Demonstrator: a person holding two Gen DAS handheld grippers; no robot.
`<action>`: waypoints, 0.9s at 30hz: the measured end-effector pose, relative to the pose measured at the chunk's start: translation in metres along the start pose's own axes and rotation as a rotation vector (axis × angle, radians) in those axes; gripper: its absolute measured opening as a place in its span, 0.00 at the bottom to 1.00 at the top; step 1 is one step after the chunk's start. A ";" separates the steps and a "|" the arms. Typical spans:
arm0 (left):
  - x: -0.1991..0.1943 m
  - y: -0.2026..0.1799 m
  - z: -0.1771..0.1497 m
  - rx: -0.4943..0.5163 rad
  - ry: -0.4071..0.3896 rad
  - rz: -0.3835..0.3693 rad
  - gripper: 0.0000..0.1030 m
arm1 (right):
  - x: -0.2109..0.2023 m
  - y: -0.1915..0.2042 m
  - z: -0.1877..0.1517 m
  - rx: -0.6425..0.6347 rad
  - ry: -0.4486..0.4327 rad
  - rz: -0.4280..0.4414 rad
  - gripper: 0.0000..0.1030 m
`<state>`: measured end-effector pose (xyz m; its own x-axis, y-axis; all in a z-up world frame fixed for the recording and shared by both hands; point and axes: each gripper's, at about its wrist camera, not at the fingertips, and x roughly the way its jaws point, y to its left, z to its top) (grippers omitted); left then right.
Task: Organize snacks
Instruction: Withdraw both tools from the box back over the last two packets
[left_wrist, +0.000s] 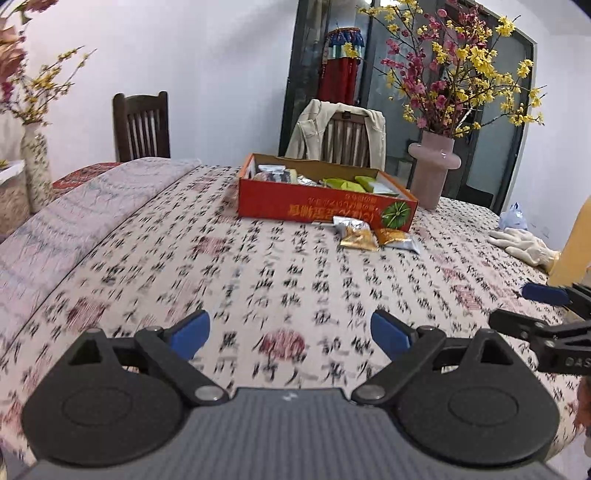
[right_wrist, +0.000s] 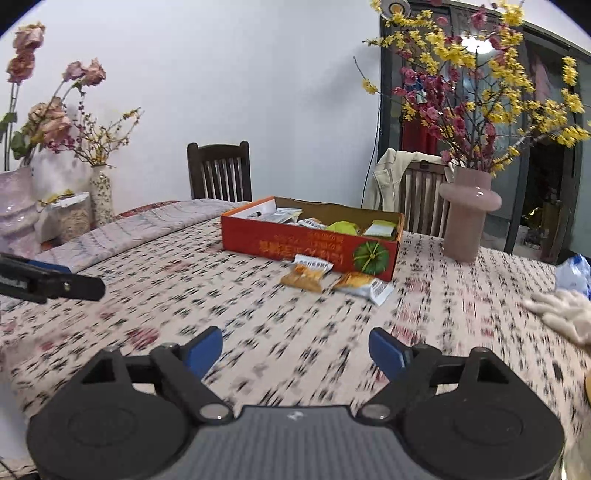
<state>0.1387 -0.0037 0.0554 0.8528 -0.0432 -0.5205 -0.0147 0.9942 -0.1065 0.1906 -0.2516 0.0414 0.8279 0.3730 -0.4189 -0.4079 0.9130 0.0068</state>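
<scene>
A red cardboard box (left_wrist: 325, 206) (right_wrist: 306, 245) stands on the patterned tablecloth with several snack packets inside. Two orange-and-silver snack packets (left_wrist: 356, 234) (right_wrist: 304, 277) (right_wrist: 360, 283) lie on the cloth just in front of the box. My left gripper (left_wrist: 290, 338) is well short of them, low over the cloth, jaws wide apart with nothing between the blue pads. My right gripper (right_wrist: 295, 350) is also back from the packets, jaws spread and empty. Each gripper's fingers show at the edge of the other's view.
A pink vase (left_wrist: 434, 173) (right_wrist: 469, 218) with yellow and red blossoms stands right of the box. White gloves (left_wrist: 524, 245) (right_wrist: 561, 314) and a blue-white bag (right_wrist: 574, 275) lie at the right. Chairs (right_wrist: 219, 171) stand behind the table, one with a beige jacket (left_wrist: 314, 127).
</scene>
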 end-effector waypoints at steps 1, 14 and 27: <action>-0.002 0.001 -0.004 0.000 0.000 0.001 0.93 | -0.005 0.003 -0.005 0.007 -0.002 0.001 0.85; -0.010 0.006 -0.023 0.005 0.011 -0.023 0.93 | -0.029 0.020 -0.037 0.041 0.007 -0.011 0.86; 0.020 0.002 -0.009 0.002 0.068 -0.033 0.93 | -0.007 0.007 -0.026 0.056 0.040 -0.014 0.86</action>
<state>0.1508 -0.0037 0.0369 0.8155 -0.0822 -0.5729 0.0139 0.9924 -0.1226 0.1722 -0.2523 0.0202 0.8168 0.3542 -0.4553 -0.3734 0.9263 0.0508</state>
